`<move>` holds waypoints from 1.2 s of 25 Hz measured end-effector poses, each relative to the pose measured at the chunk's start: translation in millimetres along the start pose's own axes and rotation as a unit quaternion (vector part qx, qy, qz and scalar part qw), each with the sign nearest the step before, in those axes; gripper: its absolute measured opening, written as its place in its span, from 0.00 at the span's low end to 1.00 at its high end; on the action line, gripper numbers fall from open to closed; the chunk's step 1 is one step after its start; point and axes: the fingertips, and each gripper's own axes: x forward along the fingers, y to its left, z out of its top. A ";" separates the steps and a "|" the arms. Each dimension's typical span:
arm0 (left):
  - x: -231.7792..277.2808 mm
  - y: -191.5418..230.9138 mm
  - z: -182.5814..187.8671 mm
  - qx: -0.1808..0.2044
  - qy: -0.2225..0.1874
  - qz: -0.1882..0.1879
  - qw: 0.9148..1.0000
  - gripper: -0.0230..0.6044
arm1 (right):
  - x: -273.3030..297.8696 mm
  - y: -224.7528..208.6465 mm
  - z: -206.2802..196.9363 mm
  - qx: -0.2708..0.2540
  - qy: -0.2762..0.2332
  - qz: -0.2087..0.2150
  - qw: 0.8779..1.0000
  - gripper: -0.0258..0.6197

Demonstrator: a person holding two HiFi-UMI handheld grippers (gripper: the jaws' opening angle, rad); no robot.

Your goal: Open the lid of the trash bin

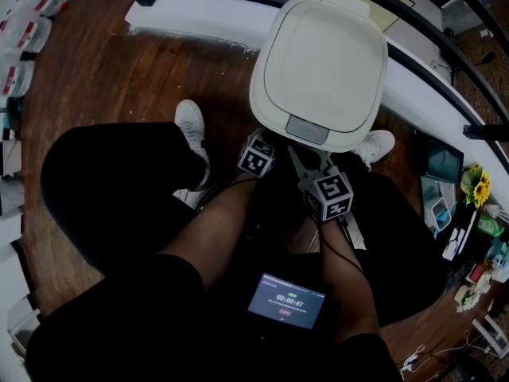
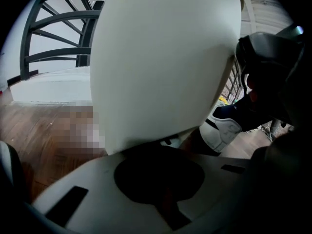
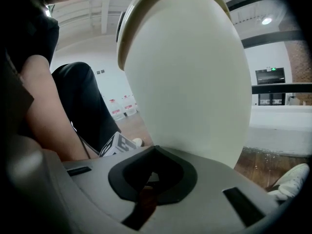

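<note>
**A:** ok, what are our grippers doing right now?

**B:** Both are clenched on nothing, far as we can see. Our left gripper (image 2: 158, 155) has its jaws pressed together, right up against the white front of the bin (image 2: 161, 57). Same with our right gripper (image 3: 155, 152): jaws together, tip close on that wall. We can't tell whether either one actually touches it.

**A:** and from our head view?

**B:** Both poke in under the front edge of the lid (image 1: 320, 58). The left one is by the front left corner and the right one is just below the grey button (image 1: 307, 129).

**A:** lid open at all?

**B:** Nope, it's down flat on the bin. The bin stands at the far edge of the wood floor (image 1: 119, 78), just beside the white ledge (image 1: 207, 14) with the dark railing (image 2: 53, 33). Our left shoe (image 1: 189, 122) is near the bin's left side and our right shoe (image 1: 375, 144) is just beside its right. A small lit screen (image 1: 286, 301) sits low between our arms.
</note>
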 end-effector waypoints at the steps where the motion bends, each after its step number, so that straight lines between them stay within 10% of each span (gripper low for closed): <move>1: 2.4 1.6 -0.9 -0.001 0.003 0.003 1.000 0.09 | -0.6 -1.3 -1.0 0.002 0.001 0.000 1.000 0.07; 30: 25.7 13.9 -14.7 -0.041 0.062 0.042 0.996 0.08 | 1.9 -7.6 -5.7 -0.001 0.015 0.015 1.000 0.07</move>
